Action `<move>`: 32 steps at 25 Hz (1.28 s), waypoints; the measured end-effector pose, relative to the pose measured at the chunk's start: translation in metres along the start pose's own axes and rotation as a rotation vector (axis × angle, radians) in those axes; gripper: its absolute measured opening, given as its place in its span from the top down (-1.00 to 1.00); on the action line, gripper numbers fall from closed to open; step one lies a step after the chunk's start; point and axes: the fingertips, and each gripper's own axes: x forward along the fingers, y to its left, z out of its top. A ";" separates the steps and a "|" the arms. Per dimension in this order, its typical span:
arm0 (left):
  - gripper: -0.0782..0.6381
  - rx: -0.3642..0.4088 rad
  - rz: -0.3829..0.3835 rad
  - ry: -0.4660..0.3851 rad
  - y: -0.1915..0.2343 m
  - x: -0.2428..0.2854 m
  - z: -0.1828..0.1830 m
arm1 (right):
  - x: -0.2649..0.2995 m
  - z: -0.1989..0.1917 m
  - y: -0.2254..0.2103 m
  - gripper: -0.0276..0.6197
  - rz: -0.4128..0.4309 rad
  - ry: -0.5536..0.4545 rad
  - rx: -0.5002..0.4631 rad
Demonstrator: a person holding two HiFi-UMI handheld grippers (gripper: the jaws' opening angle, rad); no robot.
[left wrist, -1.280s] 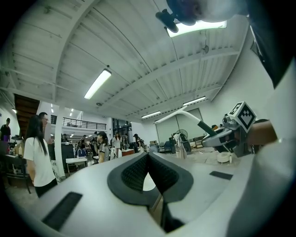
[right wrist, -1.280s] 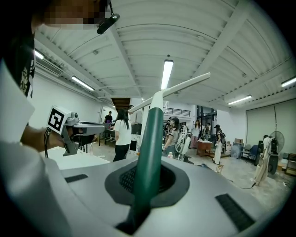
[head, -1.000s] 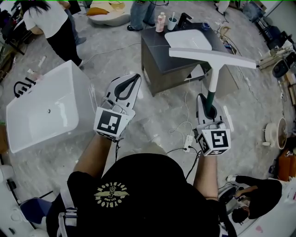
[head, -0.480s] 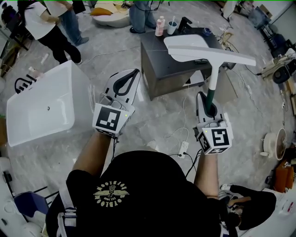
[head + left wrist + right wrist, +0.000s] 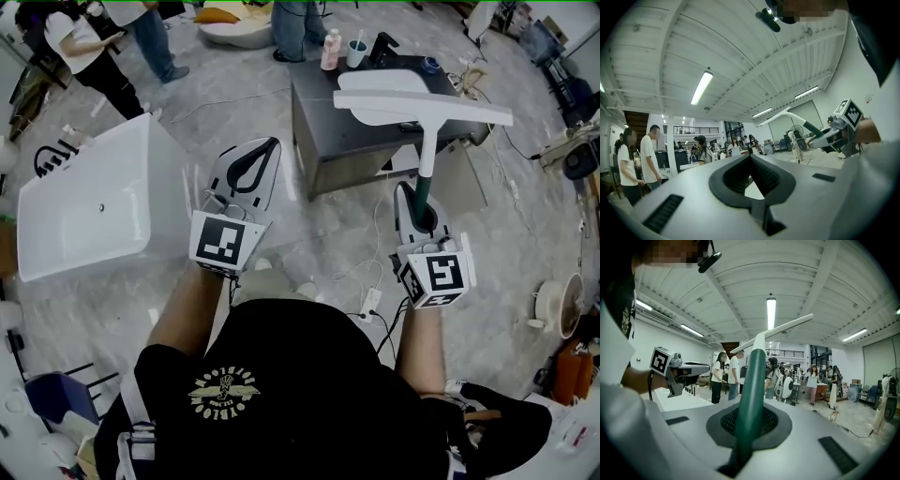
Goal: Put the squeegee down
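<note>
The white plastic squeegee with a long blade and dark green handle (image 5: 427,141) is not down yet. It stands upright in the air, with the right tool (image 5: 417,199) clamped on the green handle and the blade at the far end. From the head view the blade lies across the near edge of the dark grey desk (image 5: 317,111), which carries a white basin (image 5: 380,82). The left tool (image 5: 270,146) hangs to the left, jaws together on nothing.

The step in hand looks like the carry toward a resting place. The next move probably calls for tipping the blade forward, lowering it until blade and handle lie flat, then parting the jaws.

A bare dark strip lies left of the basin. The far edge is crowded with a pink bottle (image 5: 329,49), a pale cup (image 5: 354,53) and a black tap (image 5: 382,47). The wide blade could overhang the near edge or slide into the basin. The white bathtub (image 5: 84,202) is well apart on the left, and cables and a white power strip (image 5: 370,302) litter the grey floor (image 5: 309,244) between.
</note>
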 end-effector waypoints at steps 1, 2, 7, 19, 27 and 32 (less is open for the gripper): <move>0.72 0.010 0.004 -0.006 -0.001 0.001 0.000 | 0.001 -0.001 -0.001 0.83 0.003 0.001 0.003; 0.72 0.019 0.007 -0.014 -0.001 0.002 0.001 | 0.003 -0.002 -0.001 0.83 0.006 0.002 0.007; 0.72 0.029 0.008 -0.027 0.003 0.008 0.001 | 0.013 -0.005 -0.006 0.83 0.012 0.001 0.014; 0.72 0.024 -0.026 -0.008 0.027 0.060 -0.008 | 0.057 0.001 -0.023 0.83 -0.002 0.002 0.016; 0.71 0.022 -0.060 -0.025 0.046 0.094 -0.014 | 0.098 0.009 -0.037 0.83 -0.001 0.008 0.013; 0.71 0.023 -0.056 -0.011 0.069 0.112 -0.025 | 0.128 0.014 -0.041 0.83 0.001 0.010 0.016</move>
